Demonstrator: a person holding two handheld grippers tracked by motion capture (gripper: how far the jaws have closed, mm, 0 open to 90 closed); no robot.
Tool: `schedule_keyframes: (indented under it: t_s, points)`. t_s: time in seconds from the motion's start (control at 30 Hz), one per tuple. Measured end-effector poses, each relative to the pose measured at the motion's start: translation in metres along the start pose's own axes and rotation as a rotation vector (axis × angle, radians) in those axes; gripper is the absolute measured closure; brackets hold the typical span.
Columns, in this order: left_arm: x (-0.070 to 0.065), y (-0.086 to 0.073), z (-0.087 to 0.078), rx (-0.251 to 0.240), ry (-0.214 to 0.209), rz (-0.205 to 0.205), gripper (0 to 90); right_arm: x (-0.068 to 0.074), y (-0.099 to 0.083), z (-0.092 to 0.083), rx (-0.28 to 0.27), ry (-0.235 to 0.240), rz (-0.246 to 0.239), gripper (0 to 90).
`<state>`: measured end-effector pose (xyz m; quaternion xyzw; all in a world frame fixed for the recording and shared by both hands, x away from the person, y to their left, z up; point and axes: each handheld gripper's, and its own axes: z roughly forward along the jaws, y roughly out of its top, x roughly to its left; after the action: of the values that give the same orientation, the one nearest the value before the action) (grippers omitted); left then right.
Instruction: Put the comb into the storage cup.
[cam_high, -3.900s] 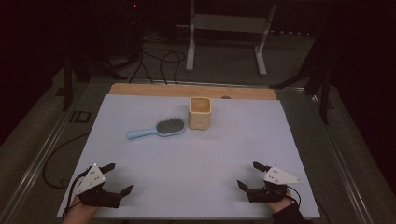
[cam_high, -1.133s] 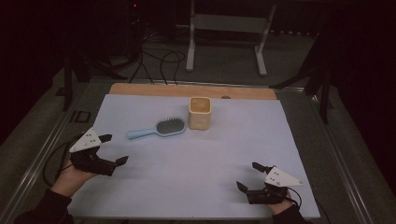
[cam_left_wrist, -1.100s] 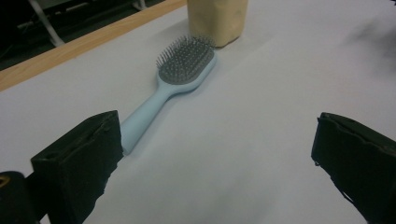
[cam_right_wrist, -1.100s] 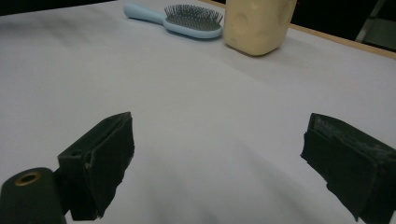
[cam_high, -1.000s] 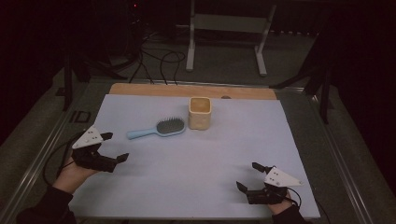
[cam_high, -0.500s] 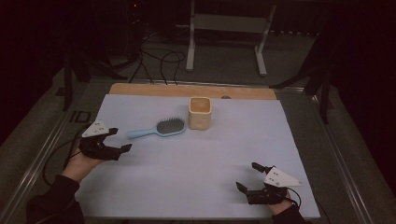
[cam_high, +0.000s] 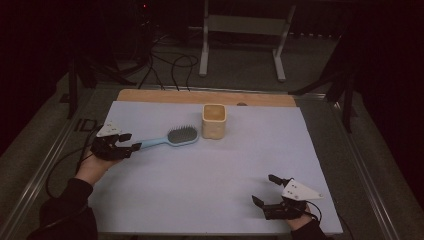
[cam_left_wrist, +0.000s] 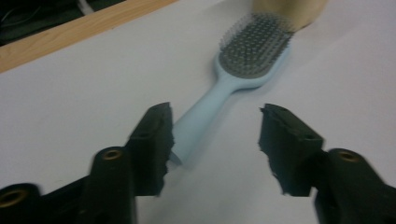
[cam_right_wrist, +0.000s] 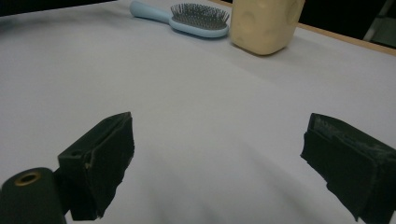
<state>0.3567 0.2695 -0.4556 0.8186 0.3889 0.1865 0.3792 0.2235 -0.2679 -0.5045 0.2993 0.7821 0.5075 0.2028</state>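
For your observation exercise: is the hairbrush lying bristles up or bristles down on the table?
Bristles up. The hairbrush lies flat on the table, its dark pad of bristles facing upward and its handle pointing toward the left tongs.

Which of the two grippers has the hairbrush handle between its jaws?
The left gripper: the light blue hairbrush has its handle end between its jaws, which have just been closing. The right gripper has bare table between its jaws.

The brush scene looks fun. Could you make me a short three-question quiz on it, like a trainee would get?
1. True or false: the left gripper already pinches the brush handle.
2. What stands beside the brush head? A) cup B) bowl C) box
3. Which gripper waits away from both things?

Key: 1. False; the handle end lies between the jaws, which have just been closing, with a gap still showing. 2. A, the cup. 3. The right gripper.
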Motion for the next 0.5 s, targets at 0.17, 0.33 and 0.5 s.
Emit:
schedule_keyframes:
  t_s: [0.17, 0.33, 0.5]
  points:
    - [0.005, 0.003, 0.013, 0.022, 0.032, -0.022, 55.7, 0.000, 0.000, 0.000, -0.002, 0.000, 0.001, 8.8]
    - [0.009, 0.004, 0.025, 0.057, 0.052, -0.023, 67.0, 0.000, 0.000, 0.000, -0.001, 0.004, 0.003, 8.8]
    - [0.016, 0.005, 0.034, 0.071, 0.076, -0.053, 77.9, 0.000, 0.000, 0.000, -0.002, 0.009, 0.002, 8.8]
